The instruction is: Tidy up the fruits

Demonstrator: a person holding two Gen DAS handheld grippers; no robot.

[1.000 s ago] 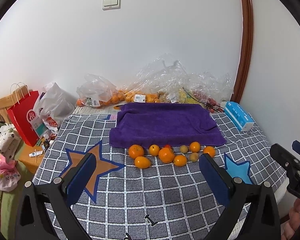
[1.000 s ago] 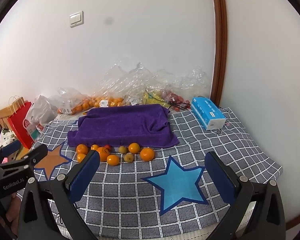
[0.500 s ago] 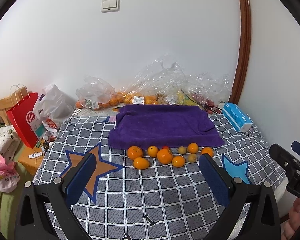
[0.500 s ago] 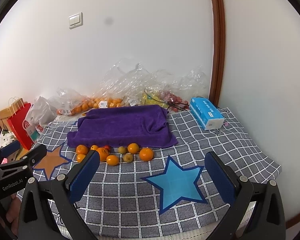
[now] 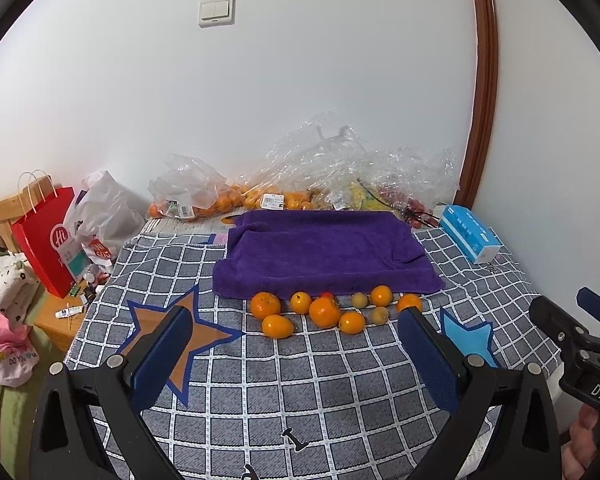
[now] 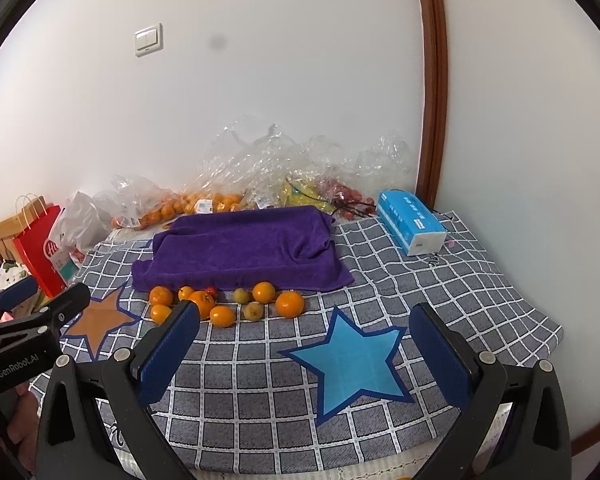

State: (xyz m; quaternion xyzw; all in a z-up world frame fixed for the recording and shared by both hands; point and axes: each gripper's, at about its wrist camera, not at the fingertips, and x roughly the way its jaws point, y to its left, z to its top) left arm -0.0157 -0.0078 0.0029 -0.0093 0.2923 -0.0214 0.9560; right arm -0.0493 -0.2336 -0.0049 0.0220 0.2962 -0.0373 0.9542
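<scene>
The left gripper point(image 5: 292, 356) and right gripper point(image 6: 304, 344) are showing black frames, textured blue pads point(image 5: 162, 354), silver screws, white lettering.

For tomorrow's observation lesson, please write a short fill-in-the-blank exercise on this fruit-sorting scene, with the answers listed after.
1. The loose fruits lie on the checked cloth just in front of the ____ towel.
2. The left gripper and the right gripper are both ____.
3. The blue tissue pack lies to the ____ of the towel.

Missing words: purple; open; right
</scene>
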